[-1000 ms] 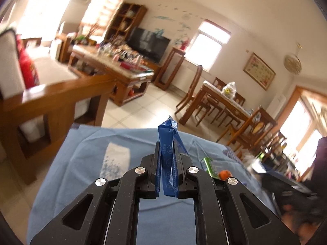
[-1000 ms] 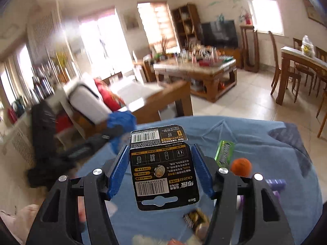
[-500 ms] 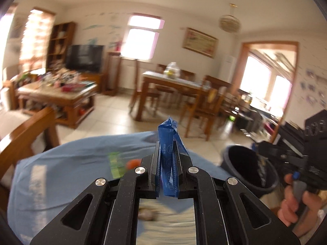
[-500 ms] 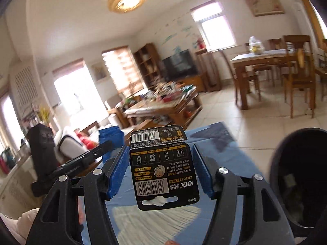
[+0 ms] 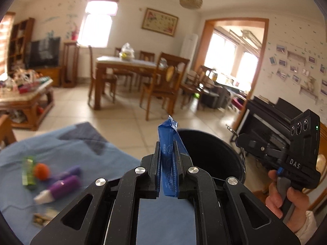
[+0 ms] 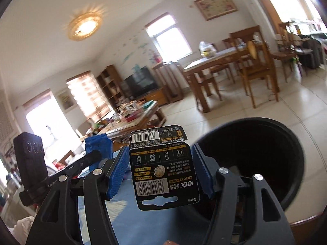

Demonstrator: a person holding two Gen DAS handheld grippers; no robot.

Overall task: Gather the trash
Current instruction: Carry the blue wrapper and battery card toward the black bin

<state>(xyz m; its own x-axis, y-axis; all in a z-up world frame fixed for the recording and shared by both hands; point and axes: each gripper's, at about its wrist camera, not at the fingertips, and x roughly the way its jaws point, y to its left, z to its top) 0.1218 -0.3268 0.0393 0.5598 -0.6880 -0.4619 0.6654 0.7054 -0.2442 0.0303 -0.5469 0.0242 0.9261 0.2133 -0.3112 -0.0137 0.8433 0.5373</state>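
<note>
My left gripper (image 5: 167, 150) is shut on a folded blue wrapper (image 5: 167, 131) that sticks up between its pads. Just beyond its tips stands a black bin (image 5: 212, 155) with its mouth open, beside the blue-clothed table (image 5: 85, 145). My right gripper (image 6: 161, 164) is shut on a black battery card (image 6: 163, 175) with barcodes, held flat between the blue pads. That gripper hangs at the near rim of the black bin (image 6: 265, 153), which lies ahead to its right. A hand (image 5: 286, 199) holds the right gripper's handle.
On the cloth at the left lie a green packet (image 5: 28, 172), an orange ball (image 5: 41, 171), a purple tube (image 5: 61, 189) and a small wrapper (image 5: 41, 218). A dining table with chairs (image 5: 130, 67), a coffee table (image 5: 26, 100) and a dark piano (image 5: 269, 118) stand around the tiled floor.
Both grippers have swung right, away from the sofa side and over to the black bin, which now fills the area just ahead. Each still grips the same item.
</note>
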